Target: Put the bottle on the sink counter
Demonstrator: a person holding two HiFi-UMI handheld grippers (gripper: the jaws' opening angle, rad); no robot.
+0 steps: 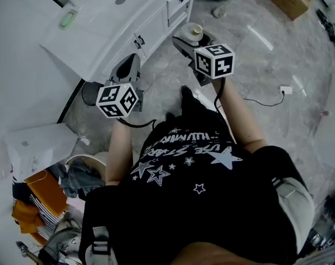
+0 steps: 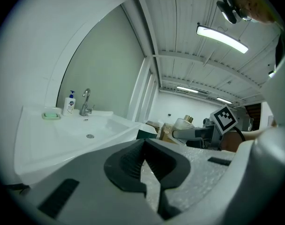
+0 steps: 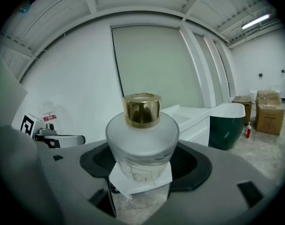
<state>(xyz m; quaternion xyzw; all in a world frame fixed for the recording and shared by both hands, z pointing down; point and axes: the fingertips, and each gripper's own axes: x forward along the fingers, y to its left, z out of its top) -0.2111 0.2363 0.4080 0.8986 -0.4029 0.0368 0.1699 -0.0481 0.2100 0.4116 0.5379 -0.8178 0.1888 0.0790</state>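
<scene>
The bottle (image 3: 142, 139) is frosted white with a gold cap and a white label sheet under it. It stands upright between the jaws of my right gripper (image 3: 144, 162), which is shut on it. In the head view the bottle (image 1: 196, 31) and right gripper (image 1: 190, 38) hang over the floor, just right of the white sink counter (image 1: 101, 32). My left gripper (image 1: 128, 66) is at the counter's front corner. Its jaws (image 2: 142, 159) are shut with nothing in them. From there the counter (image 2: 48, 144) lies left and the bottle (image 2: 183, 124) right.
A faucet (image 2: 86, 102), a soap bottle (image 2: 70, 102) and a green soap dish (image 2: 51, 115) sit at the counter's back. A dark green tub (image 3: 229, 118) and cardboard boxes (image 3: 269, 111) stand beyond. A cable with a plug (image 1: 286, 90) lies on the floor.
</scene>
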